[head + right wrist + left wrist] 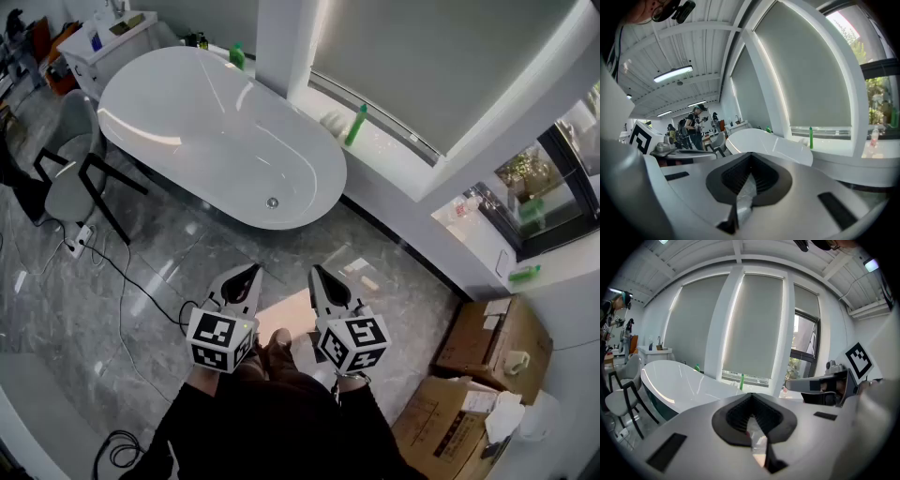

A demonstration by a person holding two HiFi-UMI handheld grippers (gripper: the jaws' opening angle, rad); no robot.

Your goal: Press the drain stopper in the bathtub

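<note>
Currently both tools are held low in front of the person, above the tiled floor (178, 253) and well apart from the bathtub (202, 141). The left tongs (247, 272) and the right tongs (317, 274) are each clenched tip to tip, with nothing between the pads.

**Location of the part.** The drain stopper (273, 202) sits in the tub floor at the end nearest the person, inside the rim.

**Handling.** The stopper appears to be a small round metal cap: rigid, smooth and probably slippery when wet. It is likely a push-type fitting, so no grasp should be required. Apply one clenched tip to the centre of the cap and push straight down; an off-centre push may skid off onto the glossy tub surface. The reach goes over the rim, so clearance from the tub wall should be watched.

**View differences.**
- Head view: the only view showing the stopper; it also shows a green bottle (356, 124) on the window sill.
- Left gripper view: shows the tub from the side, with the stopper hidden behind the wall.
- Right gripper view: shows people (696, 126) standing beyond the tub, absent from the other views.
</note>
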